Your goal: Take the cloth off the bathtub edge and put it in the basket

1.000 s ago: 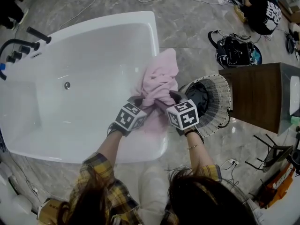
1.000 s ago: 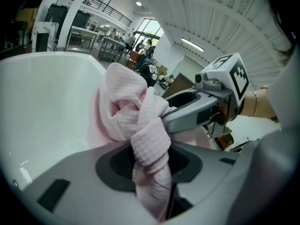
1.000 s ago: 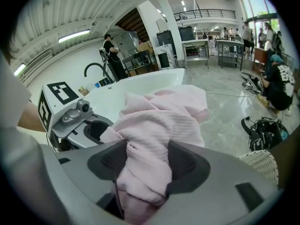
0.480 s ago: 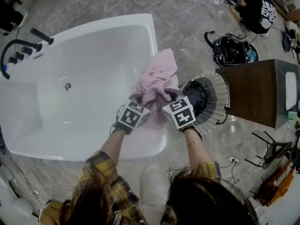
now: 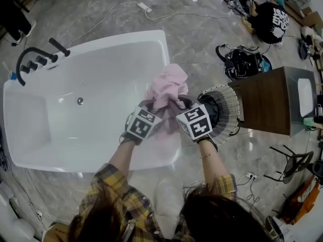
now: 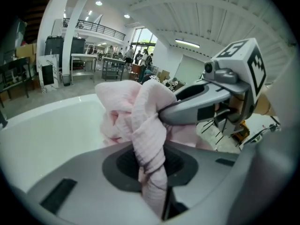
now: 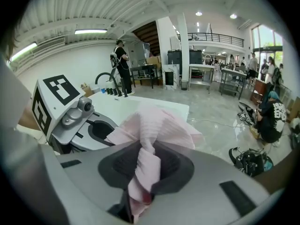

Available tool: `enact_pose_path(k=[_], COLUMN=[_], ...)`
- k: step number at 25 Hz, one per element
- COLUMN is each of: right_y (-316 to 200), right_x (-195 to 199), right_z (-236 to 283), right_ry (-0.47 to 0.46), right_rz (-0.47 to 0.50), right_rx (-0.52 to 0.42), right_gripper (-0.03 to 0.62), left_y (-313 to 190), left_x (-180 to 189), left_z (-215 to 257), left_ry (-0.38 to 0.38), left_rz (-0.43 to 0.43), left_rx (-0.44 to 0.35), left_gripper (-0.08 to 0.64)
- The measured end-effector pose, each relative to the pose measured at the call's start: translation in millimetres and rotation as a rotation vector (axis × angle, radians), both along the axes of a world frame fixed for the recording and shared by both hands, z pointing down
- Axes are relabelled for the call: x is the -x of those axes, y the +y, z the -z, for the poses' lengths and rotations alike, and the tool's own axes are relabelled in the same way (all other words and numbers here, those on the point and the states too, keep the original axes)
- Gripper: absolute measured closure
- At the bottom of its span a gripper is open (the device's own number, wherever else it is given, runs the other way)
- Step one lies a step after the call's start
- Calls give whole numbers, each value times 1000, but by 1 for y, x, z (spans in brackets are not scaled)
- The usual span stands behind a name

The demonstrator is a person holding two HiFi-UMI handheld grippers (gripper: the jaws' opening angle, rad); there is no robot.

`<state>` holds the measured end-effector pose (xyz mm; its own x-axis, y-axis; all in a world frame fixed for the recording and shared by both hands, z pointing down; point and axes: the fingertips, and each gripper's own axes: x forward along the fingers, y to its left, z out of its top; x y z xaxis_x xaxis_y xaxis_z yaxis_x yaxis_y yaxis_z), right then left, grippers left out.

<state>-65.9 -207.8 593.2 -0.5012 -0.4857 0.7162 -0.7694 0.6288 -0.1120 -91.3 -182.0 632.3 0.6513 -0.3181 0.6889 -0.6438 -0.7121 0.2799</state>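
One white bathtub (image 5: 101,54) fills the left of the head view, with a black tap (image 5: 30,59) at its far-left corner; to its right stands a brown wooden cabinet (image 5: 262,102); between the two, on the grey marbled floor (image 5: 192,39), sits a round wicker basket (image 5: 231,110) with something dark inside it; the pink cloth (image 5: 169,87) is bunched into a peak over the tub's right-hand rim, just beside the basket, and whether its lower folds touch the rim cannot be told; the left gripper (image 5: 149,106) is clenched on one twisted fold of the cloth, the fabric pinched between its jaws; the right gripper (image 5: 182,105), close alongside, grasps another fold of the same cloth in the same way
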Motion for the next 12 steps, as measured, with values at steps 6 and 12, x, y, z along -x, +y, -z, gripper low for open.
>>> enact_pose_path(k=[6,12], right_y=[6,16], right_x=[17,30], right_z=[60,114], right_ry=[-21,-46], right_rz=[-22,-58], right_rx=[-66,-146], right_gripper=[511,511], left_y=[4,13], left_x=[17,31], left_z=[58,110], left_ry=[12,34], left_rz=[10,24], left_rx=[-70,-135], left_gripper=[472,472])
